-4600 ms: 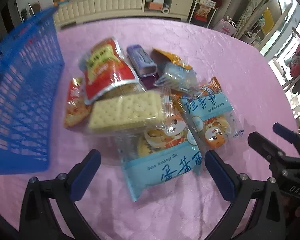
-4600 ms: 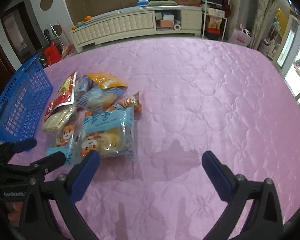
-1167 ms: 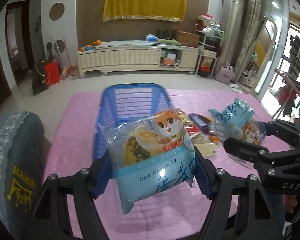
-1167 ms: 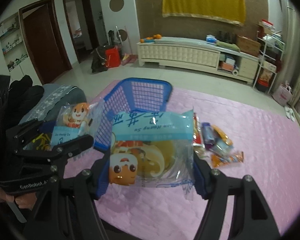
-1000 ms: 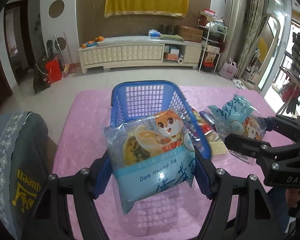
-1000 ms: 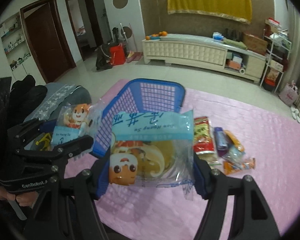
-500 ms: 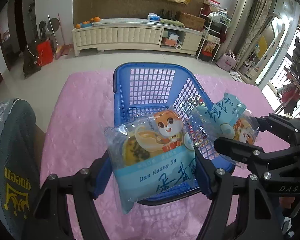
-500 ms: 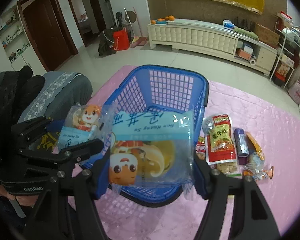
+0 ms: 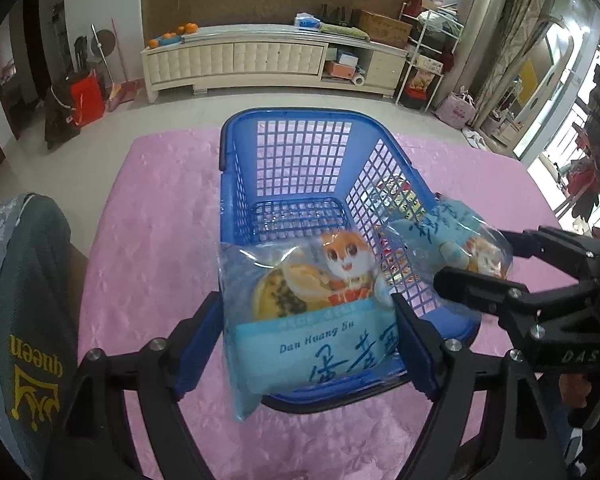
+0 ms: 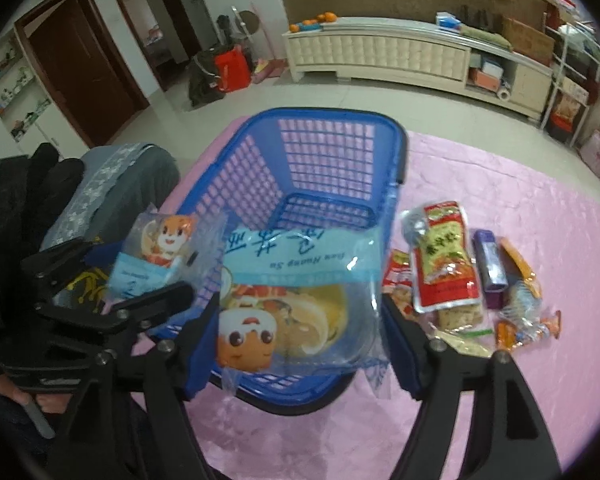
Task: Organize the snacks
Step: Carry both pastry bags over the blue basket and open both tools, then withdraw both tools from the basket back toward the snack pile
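Since the earlier frames both grippers have come over the near end of the blue basket [image 9: 300, 168], each carrying a snack packet, and their jaws have just been opening. The left gripper [image 9: 306, 340] has the squirrel packet [image 9: 312, 308] between its 2 blue pads; the left pad stands slightly off the wrapper and the packet tilts, so it looks let go, hanging over the basket's near rim. The right gripper [image 10: 300, 336] likewise has the second packet [image 10: 296, 304] between its pads above the near rim; whether the pads still press it I cannot tell for certain, but the wrapper sags loose. The basket stands on the pink desk [image 10: 520, 400] and its floor shows bare mesh. To its right lie the remaining snacks: a red packet [image 10: 446, 256], a purple bar [image 10: 490, 268], an orange wrapper [image 10: 518, 264] and crackers [image 10: 460, 316], close together. A grey chair back [image 9: 20, 320] is at the near left.
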Motion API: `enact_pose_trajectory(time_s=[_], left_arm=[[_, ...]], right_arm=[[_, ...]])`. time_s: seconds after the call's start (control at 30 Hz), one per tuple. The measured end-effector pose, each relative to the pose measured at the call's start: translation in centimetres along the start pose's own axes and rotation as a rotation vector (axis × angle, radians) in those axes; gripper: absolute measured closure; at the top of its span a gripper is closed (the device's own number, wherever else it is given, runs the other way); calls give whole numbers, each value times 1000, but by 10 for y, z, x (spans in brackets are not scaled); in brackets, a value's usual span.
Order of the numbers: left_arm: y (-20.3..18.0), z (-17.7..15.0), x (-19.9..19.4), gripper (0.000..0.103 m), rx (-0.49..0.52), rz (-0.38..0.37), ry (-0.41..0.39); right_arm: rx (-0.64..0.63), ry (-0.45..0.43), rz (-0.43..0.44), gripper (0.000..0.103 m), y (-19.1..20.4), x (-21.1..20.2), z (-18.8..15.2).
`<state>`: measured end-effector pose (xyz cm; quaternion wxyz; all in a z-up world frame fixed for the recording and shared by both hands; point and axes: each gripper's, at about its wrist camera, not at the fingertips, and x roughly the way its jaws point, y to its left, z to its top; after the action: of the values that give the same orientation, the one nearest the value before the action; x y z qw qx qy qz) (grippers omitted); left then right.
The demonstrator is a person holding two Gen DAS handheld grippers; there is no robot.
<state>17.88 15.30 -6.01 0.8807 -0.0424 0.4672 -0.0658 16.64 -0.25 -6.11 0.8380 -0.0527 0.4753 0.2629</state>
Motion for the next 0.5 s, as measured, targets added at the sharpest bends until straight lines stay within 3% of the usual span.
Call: enact_pose_trajectory(time_s=[0.27, 0.5], left_arm=[[-5, 0, -22, 23, -16, 15, -34], [-20, -8, -49, 23, 9, 42, -55]], right_arm=[[-2, -13, 35, 16, 0, -17, -6], [-9, -56, 17, 15, 1, -42, -11]])
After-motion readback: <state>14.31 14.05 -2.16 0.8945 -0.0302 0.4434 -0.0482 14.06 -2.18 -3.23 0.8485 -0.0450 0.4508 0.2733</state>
